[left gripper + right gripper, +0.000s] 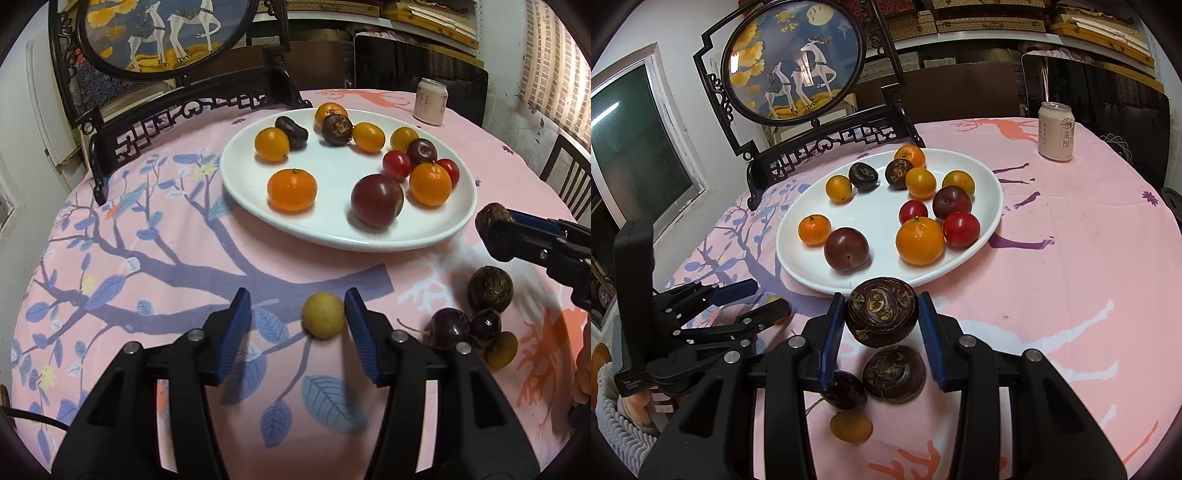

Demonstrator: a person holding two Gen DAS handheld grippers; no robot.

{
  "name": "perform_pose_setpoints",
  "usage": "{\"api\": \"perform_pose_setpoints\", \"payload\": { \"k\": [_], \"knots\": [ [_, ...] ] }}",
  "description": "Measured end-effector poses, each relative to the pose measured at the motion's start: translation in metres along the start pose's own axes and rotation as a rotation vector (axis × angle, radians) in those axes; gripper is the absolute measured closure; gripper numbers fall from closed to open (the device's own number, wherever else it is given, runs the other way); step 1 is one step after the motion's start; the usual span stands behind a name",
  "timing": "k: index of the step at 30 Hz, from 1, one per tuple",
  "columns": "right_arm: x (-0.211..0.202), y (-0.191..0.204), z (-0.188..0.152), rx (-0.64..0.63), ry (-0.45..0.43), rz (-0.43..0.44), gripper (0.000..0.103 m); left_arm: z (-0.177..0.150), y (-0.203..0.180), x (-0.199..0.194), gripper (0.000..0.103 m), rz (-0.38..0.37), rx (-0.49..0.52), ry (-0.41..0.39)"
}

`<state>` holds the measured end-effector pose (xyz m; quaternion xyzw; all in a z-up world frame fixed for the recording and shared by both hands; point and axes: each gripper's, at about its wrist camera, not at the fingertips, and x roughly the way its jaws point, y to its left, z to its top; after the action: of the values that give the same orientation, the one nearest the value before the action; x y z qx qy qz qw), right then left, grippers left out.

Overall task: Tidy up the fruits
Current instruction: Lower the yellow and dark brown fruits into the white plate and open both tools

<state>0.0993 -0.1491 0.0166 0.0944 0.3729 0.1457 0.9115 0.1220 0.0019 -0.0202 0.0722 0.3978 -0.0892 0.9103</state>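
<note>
Right gripper (882,319) clamps a dark brown water chestnut (881,316) just short of the white plate (798,266). Left gripper (297,314) stands parted around a yellow longan (324,320) lying on the tablecloth (147,258).

A plate (991,218) of fruit sits mid-counter (1071,277), with a framed screen (798,66) behind it to the left and a can (1055,132) behind it to the right. In front of the plate, loose fruits (894,373) lie clustered on the counter, another small fruit (324,315) to their left.
</note>
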Motion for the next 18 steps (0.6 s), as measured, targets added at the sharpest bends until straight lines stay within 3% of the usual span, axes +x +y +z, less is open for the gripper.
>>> {"api": "perform_pose_setpoints", "payload": {
  "k": [1, 3, 18],
  "knots": [
    [-0.0002, 0.0001, 0.0001, 0.000, 0.000, 0.000, 0.062, -0.0005, 0.0010, 0.0016, 0.066, -0.018, -0.008, 0.010],
    [0.0001, -0.0002, 0.0002, 0.000, 0.001, 0.001, 0.062, -0.0025, 0.0010, 0.0036, 0.077, -0.056, -0.014, 0.031],
    [-0.0037, -0.0017, 0.0009, 0.010, -0.013, -0.001, 0.062, -0.0033, -0.0051, -0.0031, 0.080, -0.008, 0.004, 0.001]
  ]
}}
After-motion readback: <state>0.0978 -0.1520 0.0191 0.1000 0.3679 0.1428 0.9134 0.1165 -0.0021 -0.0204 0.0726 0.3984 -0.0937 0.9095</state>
